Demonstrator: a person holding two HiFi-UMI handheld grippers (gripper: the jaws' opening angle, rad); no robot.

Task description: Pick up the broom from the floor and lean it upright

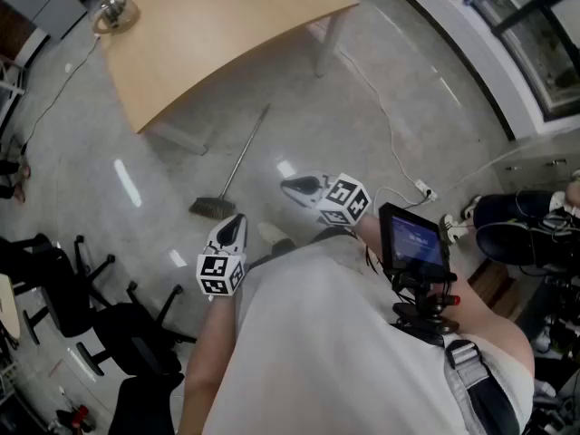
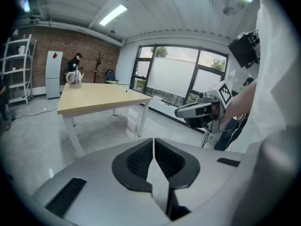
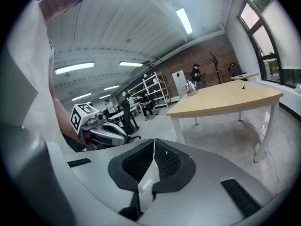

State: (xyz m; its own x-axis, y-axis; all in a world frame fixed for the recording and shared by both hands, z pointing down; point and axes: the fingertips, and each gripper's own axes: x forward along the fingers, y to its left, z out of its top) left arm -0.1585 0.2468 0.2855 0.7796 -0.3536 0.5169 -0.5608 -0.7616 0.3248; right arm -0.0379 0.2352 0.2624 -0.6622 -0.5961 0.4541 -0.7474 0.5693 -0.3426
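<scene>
Both grippers sit close in front of the person's chest, pointing somewhat downward. The left gripper and the right gripper each have their jaws pressed together with nothing between them. Neither has reached the broom, so the pickup has not begun.

The broom lies flat on the floor a little ahead of them. Its bristle head is nearest, just beyond the left gripper's tip, and its thin handle runs away toward the edge of the wooden table.

To do this step well, I would open one pair of jaws wide before lowering. They should then come down across the handle, not along it, somewhat up from the bristles where the stick is bare. A thin round handle on smooth floor will likely roll or slide, so closing squarely and firmly matters. The second gripper could steady the upper handle while it tilts up.

Farther off, the table edge looks like the nearest support to lean it against. A white cable trails over the floor to the right and is best avoided.
</scene>
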